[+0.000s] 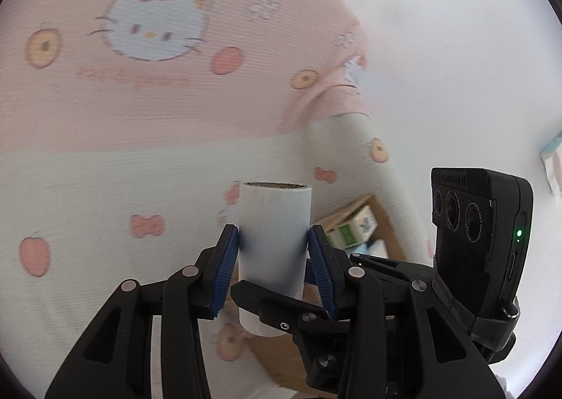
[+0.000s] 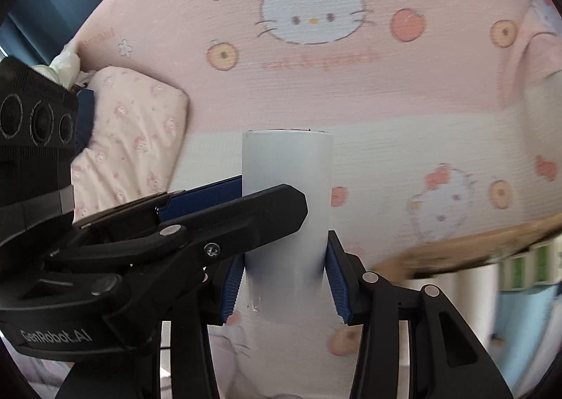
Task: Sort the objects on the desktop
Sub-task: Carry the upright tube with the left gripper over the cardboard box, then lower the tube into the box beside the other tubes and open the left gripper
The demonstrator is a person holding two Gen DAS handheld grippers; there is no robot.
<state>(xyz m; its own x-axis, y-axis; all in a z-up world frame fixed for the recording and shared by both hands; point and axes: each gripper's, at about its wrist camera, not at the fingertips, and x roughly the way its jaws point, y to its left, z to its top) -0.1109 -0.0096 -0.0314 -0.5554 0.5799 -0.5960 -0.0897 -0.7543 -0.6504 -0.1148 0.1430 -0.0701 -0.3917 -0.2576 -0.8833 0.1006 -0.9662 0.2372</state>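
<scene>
left wrist: both grippers' fingers [image 1: 228, 258] crosswise, clamped on one upright white roll [image 1: 274, 223] [image 2: 288, 188], raised against pyjama top [image 1: 140, 100].

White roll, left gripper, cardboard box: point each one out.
white roll [image 1: 274, 223]: left wrist view, upper side wall.
left gripper [image 1: 273, 248]: left wrist view, midway between its blue pads.
cardboard box [image 1: 381, 214]: left wrist view, brown right wall.

1. The roll's [image 1: 274, 251] lower part is hidden behind the other gripper's black finger in both views [image 2: 288, 223].
2. The pink print cloth [image 1: 140, 100] is blurred; its lettering cannot be read.
3. The box [image 1: 354, 226] is mostly hidden behind the roll and fingers; its contents are too blurred to name.
4. The shelf items [image 2: 520, 265] at right are smeared.
</scene>
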